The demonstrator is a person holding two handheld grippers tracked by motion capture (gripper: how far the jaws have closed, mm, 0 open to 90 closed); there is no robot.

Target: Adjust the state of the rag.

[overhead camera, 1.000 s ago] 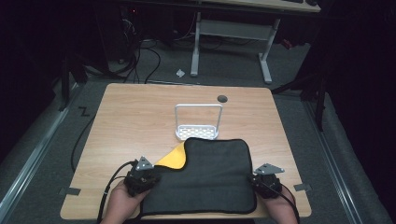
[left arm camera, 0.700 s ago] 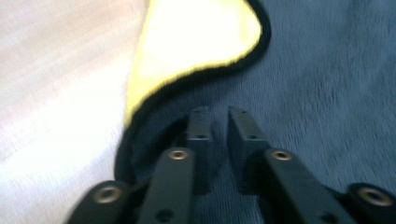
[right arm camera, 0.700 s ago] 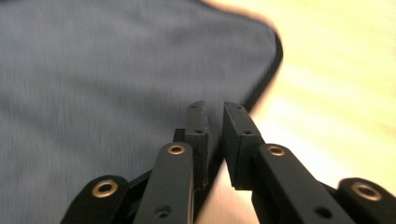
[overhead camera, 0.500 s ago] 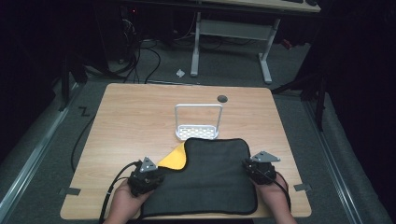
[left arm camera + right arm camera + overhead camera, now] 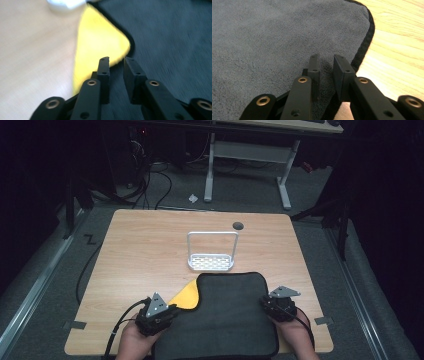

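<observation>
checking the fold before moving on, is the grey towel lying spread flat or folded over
Folded over. The grey towel lies flat on the table, but its yellow underside shows at the left corner, where the dark layer lies over it.

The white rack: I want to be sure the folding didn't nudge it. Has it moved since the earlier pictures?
No. The white rack stands at the same spot below the table's round hole, beside the cloth's far edge.

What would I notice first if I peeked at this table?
Probably the big dark grey cloth spread at the near edge of the wooden table, with a bright yellow corner folded over on its left side. The left gripper and right gripper sit at its two sides, jaws slightly apart after just opening. Behind the cloth stands a small white rack.
</observation>
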